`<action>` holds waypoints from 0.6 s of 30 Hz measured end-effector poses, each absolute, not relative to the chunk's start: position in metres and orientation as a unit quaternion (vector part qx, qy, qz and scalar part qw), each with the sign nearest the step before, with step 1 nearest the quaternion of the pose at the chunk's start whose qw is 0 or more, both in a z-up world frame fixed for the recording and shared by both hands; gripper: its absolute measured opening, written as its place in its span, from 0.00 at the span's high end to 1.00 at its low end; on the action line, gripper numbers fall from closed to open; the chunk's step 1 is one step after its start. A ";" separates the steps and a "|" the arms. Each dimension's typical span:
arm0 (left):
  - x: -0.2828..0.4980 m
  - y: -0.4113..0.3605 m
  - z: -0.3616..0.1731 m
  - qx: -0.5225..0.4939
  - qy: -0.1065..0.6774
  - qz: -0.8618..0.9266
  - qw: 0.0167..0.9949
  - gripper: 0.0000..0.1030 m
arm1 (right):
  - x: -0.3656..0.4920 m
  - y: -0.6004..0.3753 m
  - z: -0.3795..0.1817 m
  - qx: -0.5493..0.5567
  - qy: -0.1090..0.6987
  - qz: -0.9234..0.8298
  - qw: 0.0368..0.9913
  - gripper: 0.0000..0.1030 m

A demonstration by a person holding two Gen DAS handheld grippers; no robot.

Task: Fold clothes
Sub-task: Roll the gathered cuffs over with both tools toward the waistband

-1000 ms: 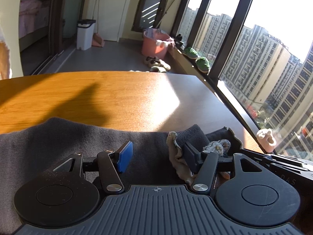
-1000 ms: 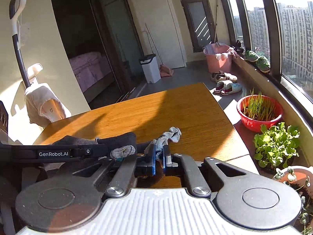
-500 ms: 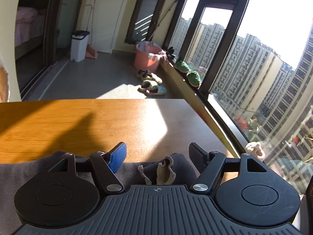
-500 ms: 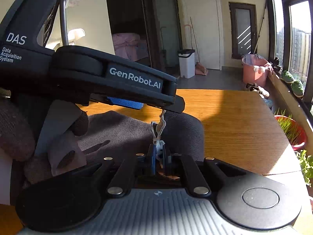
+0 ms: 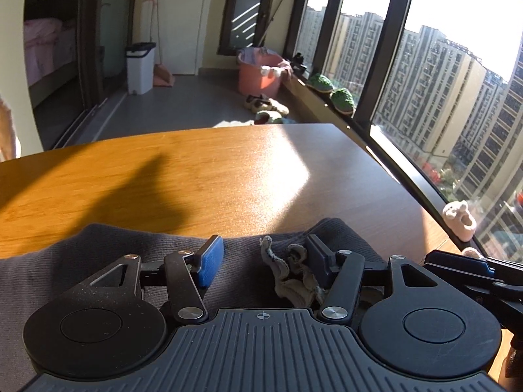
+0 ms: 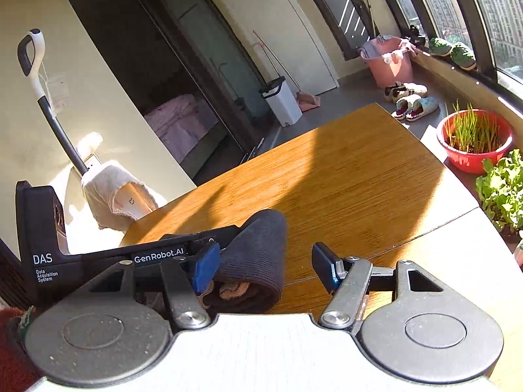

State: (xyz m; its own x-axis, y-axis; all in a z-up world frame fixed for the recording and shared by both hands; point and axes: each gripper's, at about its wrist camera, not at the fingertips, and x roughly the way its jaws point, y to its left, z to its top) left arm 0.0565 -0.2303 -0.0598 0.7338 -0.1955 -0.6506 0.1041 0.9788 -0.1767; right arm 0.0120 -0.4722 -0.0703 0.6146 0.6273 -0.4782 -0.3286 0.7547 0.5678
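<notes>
My right tongs (image 6: 261,268) have just opened and hold nothing, my left tongs (image 5: 264,261) have just narrowed, gripping nothing, so I should press the dark garment (image 5: 98,254) flat on the desk (image 5: 196,176).

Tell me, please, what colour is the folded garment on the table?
Dark grey garment, clearest in the left wrist view.

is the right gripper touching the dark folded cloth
Cannot tell. In the right wrist view the right gripper stands open; its left pad overlaps the dark folded cloth.
</notes>
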 end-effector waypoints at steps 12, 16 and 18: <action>0.052 -0.224 -0.060 -0.088 0.354 -0.079 0.928 0.40 | 0.000 -0.447 -0.061 0.105 0.324 0.290 0.894 0.68; 0.051 -0.214 -0.050 -0.133 0.356 -0.097 0.920 0.35 | -0.019 -0.418 -0.048 -0.107 0.259 0.249 0.927 0.68; 0.048 -0.212 -0.040 -0.144 0.347 -0.103 0.921 0.32 | -0.024 -0.402 -0.051 -0.183 0.240 0.236 0.924 0.68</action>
State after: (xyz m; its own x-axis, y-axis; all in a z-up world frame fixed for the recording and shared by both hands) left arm 0.0484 -0.2122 -0.0403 0.7376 -0.2899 -0.6098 0.0894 0.9371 -0.3374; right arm -0.0240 -0.4018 -0.0511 0.7736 0.3484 -0.5293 -0.5237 0.8217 -0.2246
